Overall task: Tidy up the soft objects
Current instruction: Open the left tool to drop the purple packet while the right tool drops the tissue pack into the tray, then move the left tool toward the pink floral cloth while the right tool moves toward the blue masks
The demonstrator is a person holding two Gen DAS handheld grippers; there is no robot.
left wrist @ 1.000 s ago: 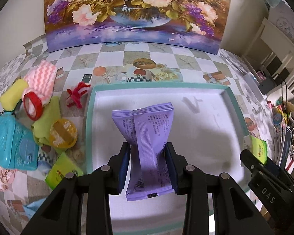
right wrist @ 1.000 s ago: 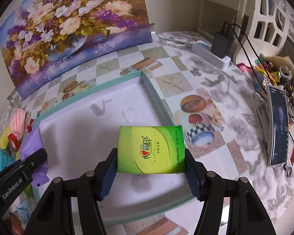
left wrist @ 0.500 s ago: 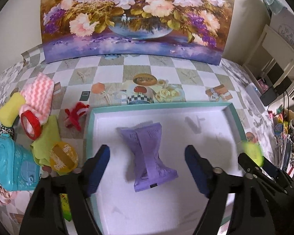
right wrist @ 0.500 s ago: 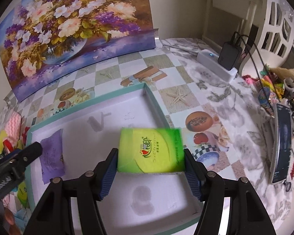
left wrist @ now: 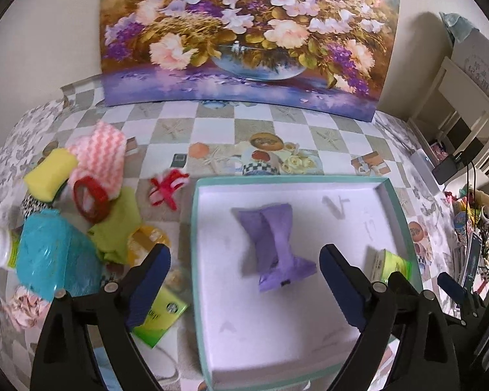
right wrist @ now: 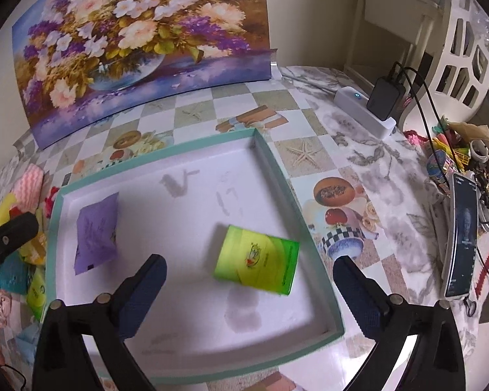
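My teal-rimmed tray [right wrist: 278, 176] holds two things: a purple packet [right wrist: 96, 233] near its left wall, a green tissue pack [right wrist: 257, 259] near its right wall, print unreadable. My left gripper [left wrist: 244, 273] and right gripper [right wrist: 249, 282] are opening wide above them, gripping nothing.

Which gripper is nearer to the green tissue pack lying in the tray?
The right gripper. The green tissue pack lies in the tray between its opening fingers, untouched. The left gripper hangs farther off, over the purple packet, its jaws opening too.
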